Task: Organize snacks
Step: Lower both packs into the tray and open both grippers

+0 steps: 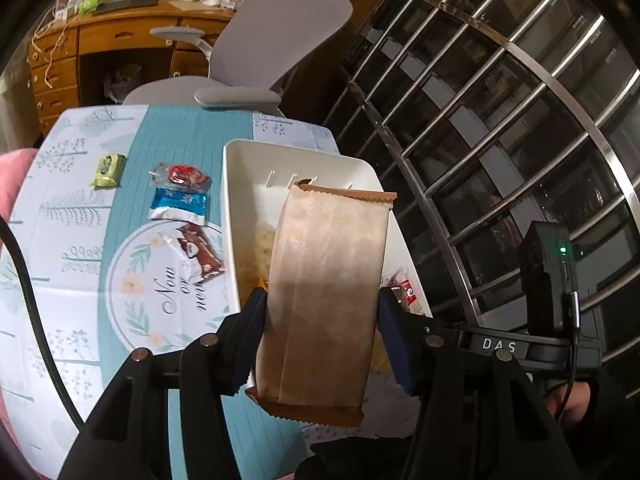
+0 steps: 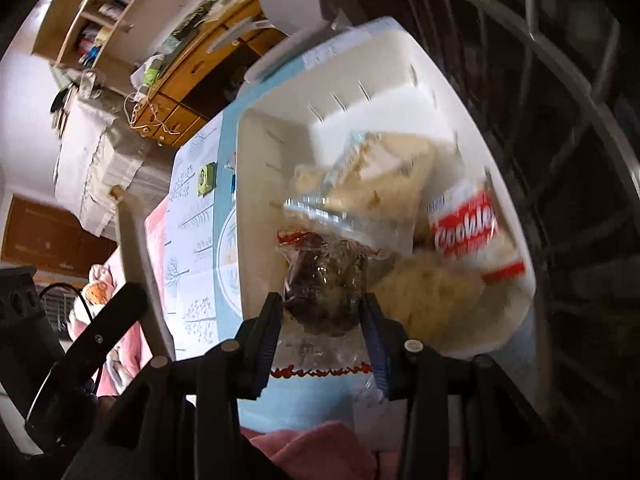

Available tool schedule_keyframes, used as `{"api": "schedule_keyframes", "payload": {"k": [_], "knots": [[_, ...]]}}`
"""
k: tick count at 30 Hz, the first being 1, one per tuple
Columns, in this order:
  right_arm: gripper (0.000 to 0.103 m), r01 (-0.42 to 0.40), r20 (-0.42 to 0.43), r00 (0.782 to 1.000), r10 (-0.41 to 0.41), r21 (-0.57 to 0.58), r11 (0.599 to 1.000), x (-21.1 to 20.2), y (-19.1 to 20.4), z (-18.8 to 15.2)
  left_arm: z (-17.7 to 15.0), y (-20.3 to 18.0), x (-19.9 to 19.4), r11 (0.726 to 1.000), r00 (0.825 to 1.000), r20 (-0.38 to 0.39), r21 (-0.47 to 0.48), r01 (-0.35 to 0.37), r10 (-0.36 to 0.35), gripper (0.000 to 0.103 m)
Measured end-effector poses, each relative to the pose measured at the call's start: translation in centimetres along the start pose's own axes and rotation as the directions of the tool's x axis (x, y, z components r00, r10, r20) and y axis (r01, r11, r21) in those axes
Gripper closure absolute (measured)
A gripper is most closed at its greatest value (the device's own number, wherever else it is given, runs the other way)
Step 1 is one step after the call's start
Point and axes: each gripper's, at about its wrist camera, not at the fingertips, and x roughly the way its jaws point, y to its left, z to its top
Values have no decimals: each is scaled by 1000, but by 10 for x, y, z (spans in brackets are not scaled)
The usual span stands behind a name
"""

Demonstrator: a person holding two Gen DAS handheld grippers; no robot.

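Snacks are the business here, and most of them already sit in the white bin [image 1: 240, 184] on the counter [image 1: 80, 216]: pale bagged pieces and a red-and-white cookie pack [image 2: 464, 232] lie inside it. The left claw [image 1: 320, 320] is clamped on a tan packet [image 1: 328, 288], held upright just over the bin's near end. The right claw [image 2: 322, 320] grips a clear-wrapped dark pastry [image 2: 324, 280], also above the bin. Both look mid-delivery, so the next move seems to be lowering each and easing the fingers apart where there is room. Outside the bin, four wrapped snacks wait on the cloth: a green one [image 1: 107, 170], a red one [image 1: 182, 176], a blue one [image 1: 178, 204] and a brown one [image 1: 200, 256]. The right view is smeared with motion, the tan packet hides much of the bin's contents, and its printed face is turned away.
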Motion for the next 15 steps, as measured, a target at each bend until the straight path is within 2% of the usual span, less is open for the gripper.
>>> {"api": "schedule_keyframes", "payload": {"k": [5,8,9,10,11,15], "knots": [[63,20,60,998,-18,-37,999,-9,-3,11,3,-9,17,1000,999,-28,3,20,-20,49],[61,2,79,997,0,-23,1000,-11,-9,17,4,-14,27,1000,998,-51,7,22,-21,49],[59,1,78,997,0,-13,1000,-11,-12,18,4,-15,31,1000,998,-63,7,15,-15,43],[50,9,73,997,-8,-3,1000,-10,-15,19,5,-16,34,1000,997,-75,8,13,-12,33],[47,15,73,997,-16,3,1000,-10,-16,19,4,-18,36,1000,996,-86,11,9,-8,28],[44,18,92,995,-23,44,999,-15,-24,20,4,-20,36,1000,996,-89,28,-4,6,27]]}}
